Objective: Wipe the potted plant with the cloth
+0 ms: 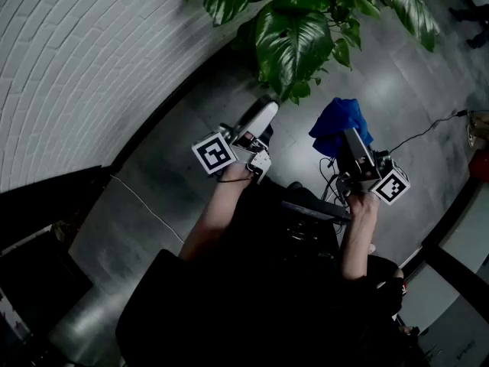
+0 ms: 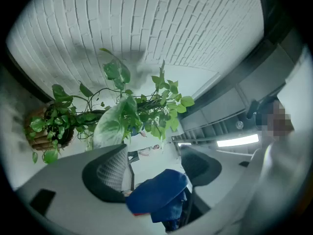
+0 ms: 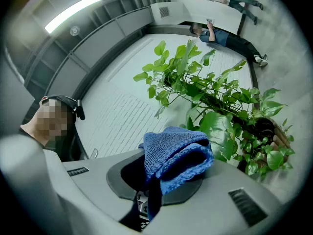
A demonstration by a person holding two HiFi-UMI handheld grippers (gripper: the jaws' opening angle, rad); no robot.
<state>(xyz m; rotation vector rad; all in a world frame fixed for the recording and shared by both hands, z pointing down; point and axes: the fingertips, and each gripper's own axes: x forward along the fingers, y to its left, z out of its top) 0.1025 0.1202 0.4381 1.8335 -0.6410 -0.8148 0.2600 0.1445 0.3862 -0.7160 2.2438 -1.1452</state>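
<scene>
**A:** What's the setting?

**B:** A white brick wall [image 1: 76, 67] curves round a grey floor [image 1: 397, 90]. The potted plant [image 1: 306, 14] stands by the wall, its leafy stems trailing out of a brown pot [image 2: 43, 131]. I can't tell what fills the pot under the leaves.

**A:** And the grippers?

**B:** Both are near the foliage and touch none of it. The left gripper [image 1: 258, 119] has its jaws spread, with nothing between the pads. The right gripper [image 1: 350, 142] pinches the blue cloth [image 1: 340, 125], which bunches over its jaws.

**A:** Which step is this?

**B:** The approach, I judge; no wiping is under way. Next, the cloth needs to be laid lightly on the big leaf [image 1: 290, 48]. The left jaws could steady the leaf from beneath, since its thin stem would probably bend.
</scene>
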